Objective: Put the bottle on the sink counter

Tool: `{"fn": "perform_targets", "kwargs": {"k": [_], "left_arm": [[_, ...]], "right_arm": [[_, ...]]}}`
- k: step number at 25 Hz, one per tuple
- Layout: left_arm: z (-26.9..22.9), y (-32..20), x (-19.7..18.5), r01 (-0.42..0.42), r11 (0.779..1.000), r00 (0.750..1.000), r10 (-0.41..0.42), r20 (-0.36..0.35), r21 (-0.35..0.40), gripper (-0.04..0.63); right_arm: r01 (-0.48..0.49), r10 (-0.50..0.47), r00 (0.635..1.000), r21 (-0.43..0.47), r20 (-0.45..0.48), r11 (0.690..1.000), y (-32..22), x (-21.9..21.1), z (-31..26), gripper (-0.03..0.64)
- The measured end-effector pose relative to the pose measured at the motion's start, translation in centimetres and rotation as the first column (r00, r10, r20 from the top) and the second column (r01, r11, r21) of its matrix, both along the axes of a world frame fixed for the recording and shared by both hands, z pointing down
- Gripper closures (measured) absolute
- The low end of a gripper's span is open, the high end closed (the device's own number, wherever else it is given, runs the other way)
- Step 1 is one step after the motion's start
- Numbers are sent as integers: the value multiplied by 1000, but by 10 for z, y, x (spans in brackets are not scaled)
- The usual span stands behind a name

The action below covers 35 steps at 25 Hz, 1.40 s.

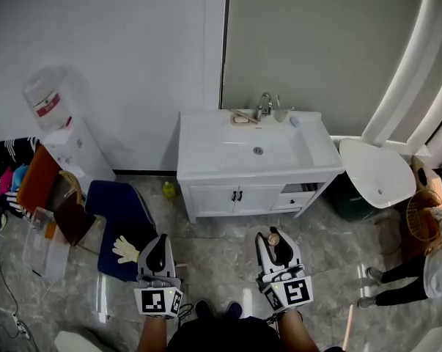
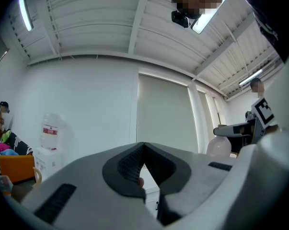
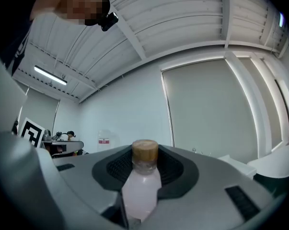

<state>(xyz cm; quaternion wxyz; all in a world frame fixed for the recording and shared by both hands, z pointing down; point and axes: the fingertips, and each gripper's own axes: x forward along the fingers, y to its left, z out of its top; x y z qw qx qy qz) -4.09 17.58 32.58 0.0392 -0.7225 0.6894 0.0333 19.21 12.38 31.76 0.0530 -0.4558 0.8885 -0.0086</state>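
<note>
The right gripper (image 1: 273, 242) is clamped on the upright pale, brown-capped bottle (image 3: 141, 188), the left gripper (image 1: 158, 246) has its jaws together on nothing, and open tiled floor (image 1: 219, 235) separates both from the sink counter (image 1: 259, 171), well ahead.

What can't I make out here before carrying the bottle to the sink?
- Bottle: lower body hidden behind the jaws, right gripper view; only its cap shows in head view.
- Small items beside the faucet: too small, head view.
- Person: cut off by the right edge, head view.
</note>
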Motion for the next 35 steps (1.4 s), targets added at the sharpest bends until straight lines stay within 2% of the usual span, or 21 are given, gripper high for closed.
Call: {"fn": "perform_targets", "kwargs": {"k": [10,22,29,35], "left_arm": [[5,-2,-11,-11,1000,1000,11,-1,-6,574],[14,-24,-63,-22,1000,1000,22,1,-16,574],[32,-91,-83,8,1000,1000,-8,2,-24,574],[43,-180,-97,43,999,999,-42,16,-21,574]], "right_arm": [[0,0,1000,0,2,1000,0,-13,3,469],[-4,4,999,12,-37,1000,-43,-69,13,468],[43,-42,998,17,-47,999,-111,-104,29,469],[111,-110,992,9,-67,994,-195,-134,53,469]]}}
